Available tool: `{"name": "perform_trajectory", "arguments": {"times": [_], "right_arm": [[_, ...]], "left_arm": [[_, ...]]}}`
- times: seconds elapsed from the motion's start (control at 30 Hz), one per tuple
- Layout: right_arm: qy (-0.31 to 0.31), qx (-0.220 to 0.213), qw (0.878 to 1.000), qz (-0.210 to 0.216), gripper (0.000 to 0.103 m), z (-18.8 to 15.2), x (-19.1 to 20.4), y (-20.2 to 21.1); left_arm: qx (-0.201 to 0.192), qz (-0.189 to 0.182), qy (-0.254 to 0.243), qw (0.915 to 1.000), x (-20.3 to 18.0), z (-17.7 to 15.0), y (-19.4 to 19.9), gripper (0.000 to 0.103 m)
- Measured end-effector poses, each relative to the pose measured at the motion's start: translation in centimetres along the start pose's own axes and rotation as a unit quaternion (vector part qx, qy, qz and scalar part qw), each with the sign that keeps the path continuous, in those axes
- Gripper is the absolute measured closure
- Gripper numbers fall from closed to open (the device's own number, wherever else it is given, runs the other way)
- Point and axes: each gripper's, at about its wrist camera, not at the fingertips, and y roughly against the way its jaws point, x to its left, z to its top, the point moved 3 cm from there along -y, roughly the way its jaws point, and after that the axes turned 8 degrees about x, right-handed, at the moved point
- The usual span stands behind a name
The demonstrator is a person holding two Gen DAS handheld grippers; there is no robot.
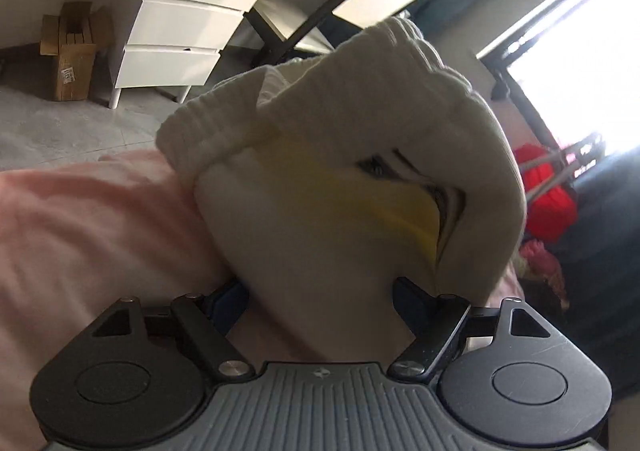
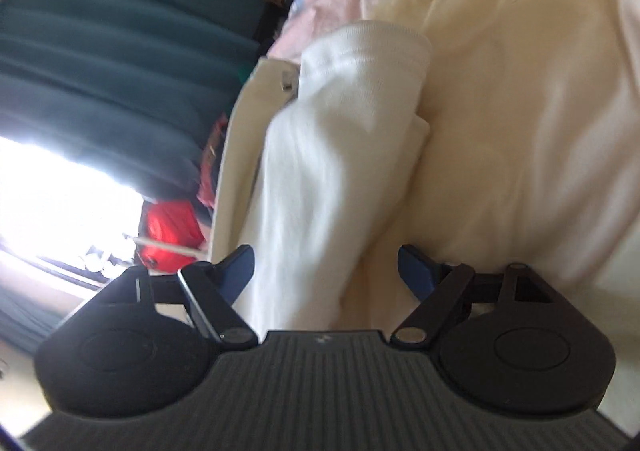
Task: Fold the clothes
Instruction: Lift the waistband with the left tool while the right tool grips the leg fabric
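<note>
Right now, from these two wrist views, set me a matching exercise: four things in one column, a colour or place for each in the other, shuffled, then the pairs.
Things:
1. sock
2. drawers
3. box
4. bag

Colour or place:
A. red, below the bright window
B. white, between the left gripper's fingers
C. brown, on the floor against the wall
D. white, beside the desk

Pairs: 1-B, 2-D, 3-C, 4-A
</note>
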Motion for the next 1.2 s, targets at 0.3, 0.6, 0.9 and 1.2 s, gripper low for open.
{"name": "perform_trajectory", "arguments": {"times": [0.3,0.6,0.9,1.2], "right_arm": [[0.051,-0.050,0.996,-0.048,0.078,2.2,3.7,-4.4],[0.034,-0.056,0.997,-0.031,0.083,2.3,5.5,1.7],[-0.008,-0.038,0.998,-0.039,0.083,-0.1,2.8,11.4],[0.018,0.016,0.998,-0.065,0.083,-1.9,-1.9,16.5]], "left_arm": [[-0.064,0.049,0.029,0.9963,-2.8,3.3,-3.7,0.072],[-0.054,0.005,0.015,0.9984,-2.9,5.6,1.8,0.082],[-0.021,0.005,-0.004,0.9998,2.2,6.0,15.0,0.082],[0.023,0.058,-0.113,0.9917,8.9,4.9,21.3,0.080]]}}
